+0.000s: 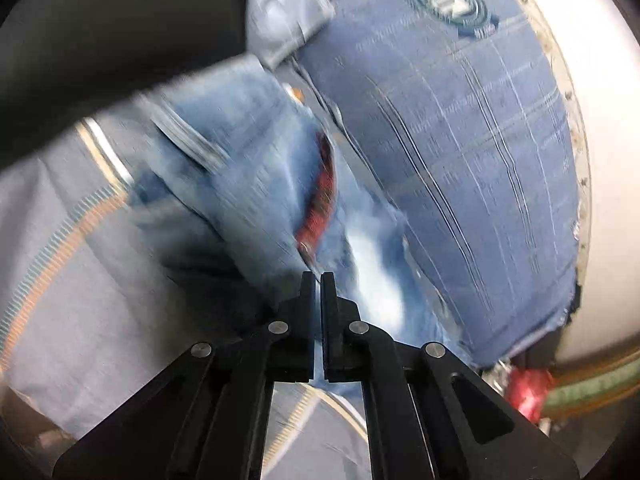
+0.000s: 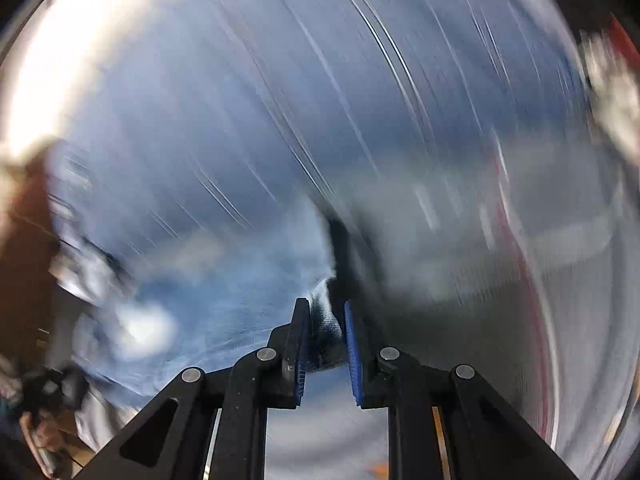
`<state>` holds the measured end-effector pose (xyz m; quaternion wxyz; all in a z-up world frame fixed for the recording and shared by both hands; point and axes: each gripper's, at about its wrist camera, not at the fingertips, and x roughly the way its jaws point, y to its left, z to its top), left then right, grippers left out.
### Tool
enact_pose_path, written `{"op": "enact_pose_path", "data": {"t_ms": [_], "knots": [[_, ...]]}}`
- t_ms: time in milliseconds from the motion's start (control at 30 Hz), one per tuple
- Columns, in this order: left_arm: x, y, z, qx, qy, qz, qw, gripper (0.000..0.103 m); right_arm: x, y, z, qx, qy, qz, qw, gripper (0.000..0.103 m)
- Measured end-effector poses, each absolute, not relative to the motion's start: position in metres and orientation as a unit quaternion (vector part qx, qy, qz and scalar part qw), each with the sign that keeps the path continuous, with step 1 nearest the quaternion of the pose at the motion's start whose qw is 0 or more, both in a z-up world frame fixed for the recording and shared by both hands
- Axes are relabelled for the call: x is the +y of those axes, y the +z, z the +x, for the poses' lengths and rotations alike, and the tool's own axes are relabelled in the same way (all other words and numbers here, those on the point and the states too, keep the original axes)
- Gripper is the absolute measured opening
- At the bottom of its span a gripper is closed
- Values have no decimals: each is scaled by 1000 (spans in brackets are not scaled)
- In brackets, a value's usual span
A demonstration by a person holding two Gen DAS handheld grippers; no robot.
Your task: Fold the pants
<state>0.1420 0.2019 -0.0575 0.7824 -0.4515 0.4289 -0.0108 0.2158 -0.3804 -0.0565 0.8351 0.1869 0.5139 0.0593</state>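
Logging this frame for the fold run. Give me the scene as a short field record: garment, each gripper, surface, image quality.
garment: light blue jeans, bunched, red lining showing at an opening
left gripper: fingers nearly together at the jeans' edge; whether they pinch the cloth cannot be told
right gripper: clamped on a fold of denim
surface: dark blue checked cloth with a round emblem
image quality: heavy motion blur, worst in the right wrist view

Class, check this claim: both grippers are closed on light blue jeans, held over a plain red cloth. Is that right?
Not quite. The cloth under the jeans is dark blue with thin pale lines, not plain red, as the left wrist view shows. The left gripper and right gripper are both closed on the jeans.
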Motion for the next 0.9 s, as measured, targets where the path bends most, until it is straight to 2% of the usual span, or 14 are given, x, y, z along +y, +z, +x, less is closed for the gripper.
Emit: {"op": "enact_pose_path", "data": {"t_ms": [67, 100, 133, 200, 233, 367, 467, 500, 533, 567, 600, 700, 800, 900], "knots": [[189, -56, 145, 437, -34, -448, 779, 2, -388, -79, 216, 545, 44, 181, 817, 16], [184, -53, 147, 438, -41, -440, 783, 12, -392, -72, 213, 531, 51, 187, 825, 17], [177, -50, 147, 439, -42, -428, 789, 32, -395, -64, 210, 514, 52, 190, 835, 18], [166, -45, 146, 439, -40, -399, 804, 53, -398, -50, 203, 481, 51, 204, 851, 35], [161, -45, 146, 441, -37, -386, 809, 53, -398, -46, 201, 472, 54, 208, 855, 39], [142, -59, 153, 481, -34, -359, 799, 53, -383, -46, 202, 483, 45, 177, 856, 41], [139, -74, 159, 493, -32, -388, 778, 53, -385, -49, 206, 489, 37, 166, 856, 41], [138, -77, 161, 495, -28, -393, 774, 50, -386, -51, 207, 487, 32, 168, 857, 41], [137, -81, 165, 498, -21, -395, 772, 36, -389, -52, 209, 485, 29, 176, 856, 41], [135, -84, 167, 503, -7, -389, 772, 29, -391, -54, 212, 484, 30, 184, 855, 41], [134, -87, 171, 509, 11, -379, 773, 14, -393, -58, 216, 484, 32, 196, 852, 41], [130, -85, 168, 507, 21, -359, 783, 5, -392, -67, 223, 488, 52, 205, 847, 41], [118, -64, 153, 482, 21, -293, 825, 4, -383, -73, 227, 506, 64, 190, 839, 41], [114, -68, 154, 486, 40, -263, 833, 5, -380, -70, 223, 512, 48, 171, 840, 41]]}}
